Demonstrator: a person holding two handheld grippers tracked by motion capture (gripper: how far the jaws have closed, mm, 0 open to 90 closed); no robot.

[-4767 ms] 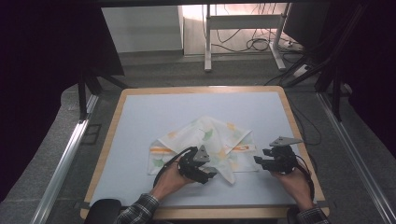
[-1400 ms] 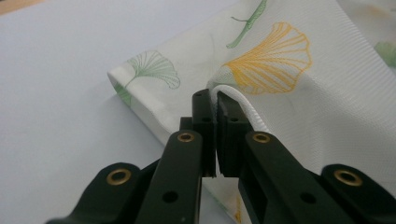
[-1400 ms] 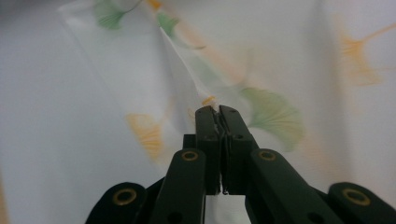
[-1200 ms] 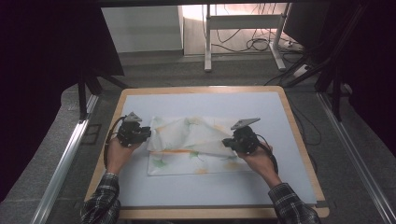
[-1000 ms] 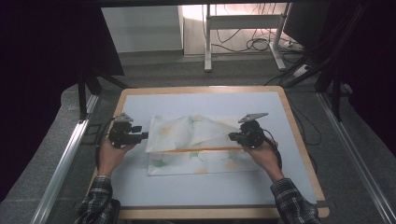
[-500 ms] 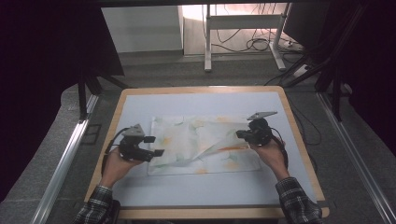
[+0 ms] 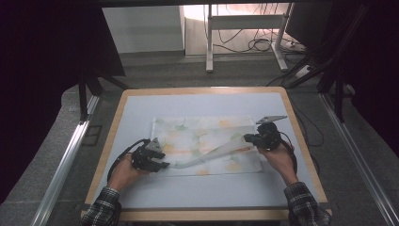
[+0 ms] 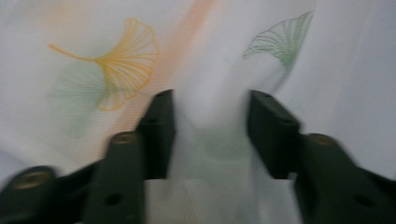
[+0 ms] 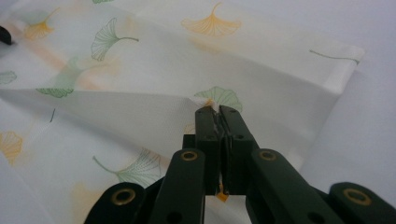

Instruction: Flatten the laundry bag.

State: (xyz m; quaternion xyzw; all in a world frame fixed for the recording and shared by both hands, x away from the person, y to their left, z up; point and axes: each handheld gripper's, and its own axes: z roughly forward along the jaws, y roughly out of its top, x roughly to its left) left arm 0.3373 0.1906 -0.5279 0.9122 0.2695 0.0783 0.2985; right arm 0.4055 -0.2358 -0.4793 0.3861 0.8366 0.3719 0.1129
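A white cloth (image 7: pixel 202 134) printed with orange and green ginkgo leaves lies spread on the pale blue table top (image 7: pixel 188 193). My right gripper (image 7: pixel 248 139) is at the cloth's right side, shut on a pinched fold of it (image 9: pixel 218 109). From that pinch a raised ridge of cloth runs across to my left gripper (image 7: pixel 162 165) at the near left corner. The left jaws have just been closing and stand apart around a soft hump of cloth (image 8: pixel 210 100). The left gripper view is blurred.
The table top has a wooden rim (image 7: pixel 202 89). Bare surface lies in front of the cloth and along its left and far sides. Metal rails (image 7: pixel 70 155) run beside the table, and desk legs and cables (image 7: pixel 263 44) stand on the floor beyond.
The cloth, held stretched between both grippers before, now lies spread wider and flatter. My left hand has moved nearer and rightward onto the cloth's near left corner. My right hand has shifted slightly right.
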